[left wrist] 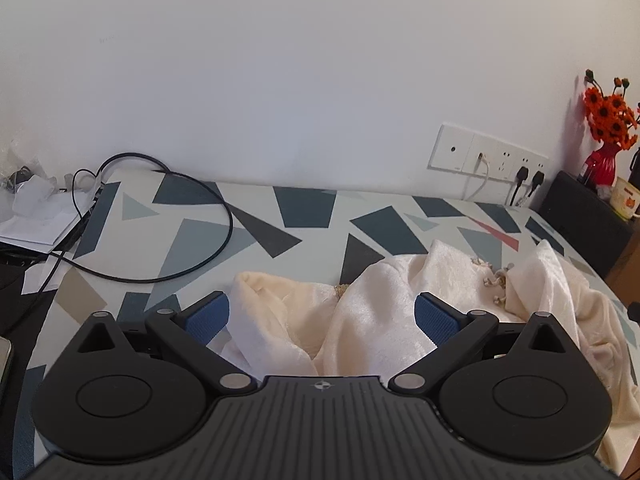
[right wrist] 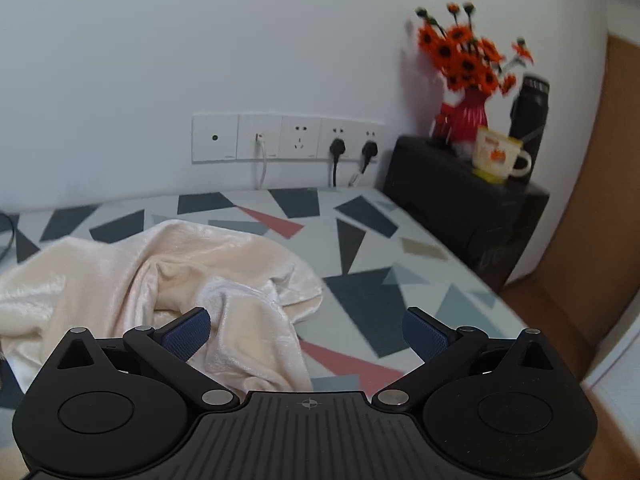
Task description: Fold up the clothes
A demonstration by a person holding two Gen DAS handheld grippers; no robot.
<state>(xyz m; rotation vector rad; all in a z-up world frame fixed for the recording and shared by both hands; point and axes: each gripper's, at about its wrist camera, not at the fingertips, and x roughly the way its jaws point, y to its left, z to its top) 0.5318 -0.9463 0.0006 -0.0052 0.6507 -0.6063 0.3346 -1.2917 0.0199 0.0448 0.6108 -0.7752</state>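
Both grippers are hovering wide apart, holding nothing. Left gripper (left wrist: 322, 318) is pointing straight over the crumpled cloth (left wrist: 400, 320) on the table (left wrist: 304, 208); right gripper (right wrist: 306, 332) is sitting at its right edge, so left is nearer.

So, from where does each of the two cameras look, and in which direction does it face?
Left wrist: sits on the left gripper, faces the wall over the cream garment; open blue fingers show.
Right wrist: sits on the right gripper, faces the wall; its open fingers show.
Shared: garment, patterned tabletop, wall sockets, orange flowers.
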